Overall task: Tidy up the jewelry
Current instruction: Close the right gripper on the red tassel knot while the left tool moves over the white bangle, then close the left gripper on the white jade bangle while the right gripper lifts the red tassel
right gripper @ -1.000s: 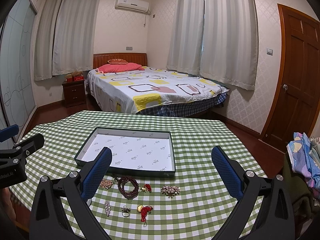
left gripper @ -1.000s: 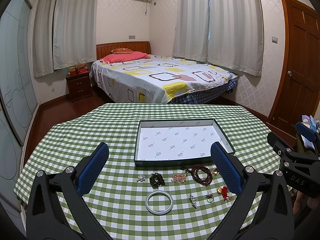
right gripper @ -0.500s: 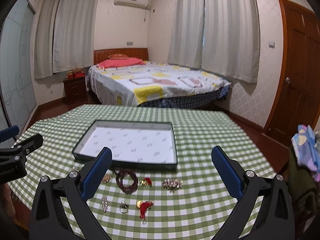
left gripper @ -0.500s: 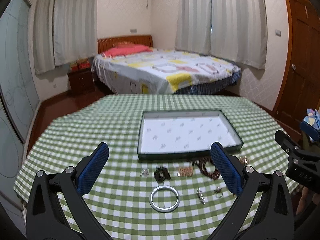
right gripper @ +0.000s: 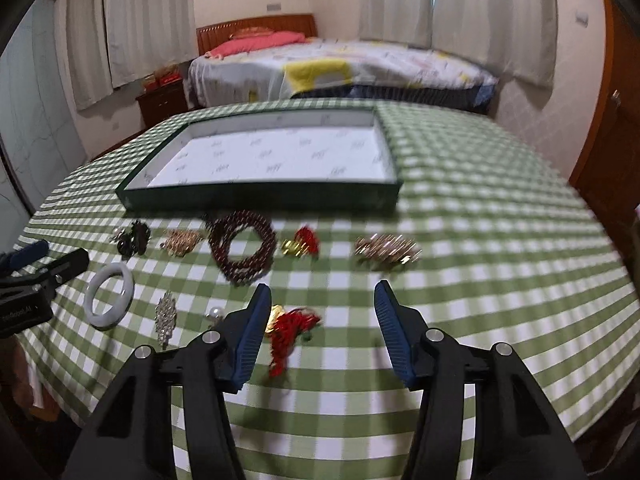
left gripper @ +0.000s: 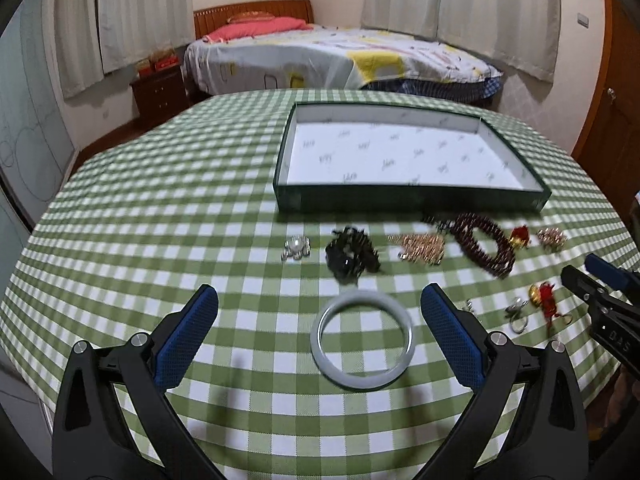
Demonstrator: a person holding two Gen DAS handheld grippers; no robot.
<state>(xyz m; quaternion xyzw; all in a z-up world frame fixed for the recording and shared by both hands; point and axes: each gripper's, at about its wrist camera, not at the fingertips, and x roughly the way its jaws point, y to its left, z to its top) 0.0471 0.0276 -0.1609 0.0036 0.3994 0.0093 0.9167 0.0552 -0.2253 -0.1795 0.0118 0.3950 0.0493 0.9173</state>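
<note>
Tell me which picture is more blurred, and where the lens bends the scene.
Right wrist view: more motion blur, smearing the bead bracelet and the tray. Left wrist view: milder blur; the white bangle stays fairly crisp. Both views: fisheye curves the checked tablecloth edges, corners dark.

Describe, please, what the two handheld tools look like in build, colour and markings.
Both match: the left tool and right tool have matte black, forked plastic frames with silver pivot screws and two long fingers faced with ribbed blue pads. Small white lettering marks each body's side. No cables or sleeves are visible.
</note>
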